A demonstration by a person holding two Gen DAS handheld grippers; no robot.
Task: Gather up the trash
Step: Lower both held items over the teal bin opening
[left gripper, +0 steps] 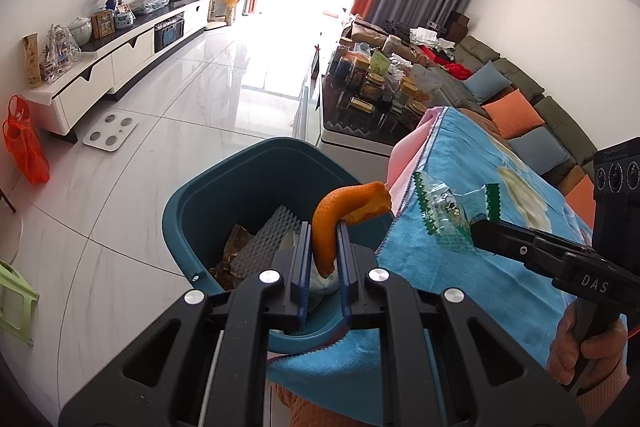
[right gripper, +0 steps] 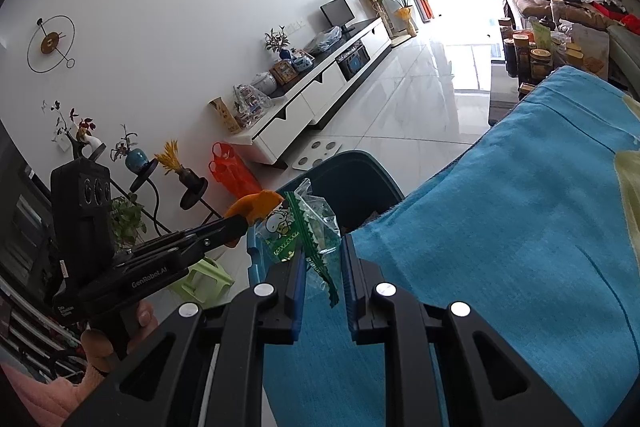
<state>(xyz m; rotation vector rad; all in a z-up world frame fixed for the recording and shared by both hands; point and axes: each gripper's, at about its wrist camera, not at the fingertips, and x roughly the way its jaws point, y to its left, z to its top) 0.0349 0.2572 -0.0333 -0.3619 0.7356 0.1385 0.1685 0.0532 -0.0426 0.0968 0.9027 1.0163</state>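
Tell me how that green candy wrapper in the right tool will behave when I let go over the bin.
The wrapper looks like thin crinkled film, so it is probably very light and may flutter rather than drop straight. It droops limply past the right tool, so expect it floppy. It might cling to a pad briefly before reaching the bin.

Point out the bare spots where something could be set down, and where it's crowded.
Free: the blue towel beside the teal bin, and the white floor between bin and TV cabinet. Crowded: the dark coffee table, packed with jars; the bin already holds trash.
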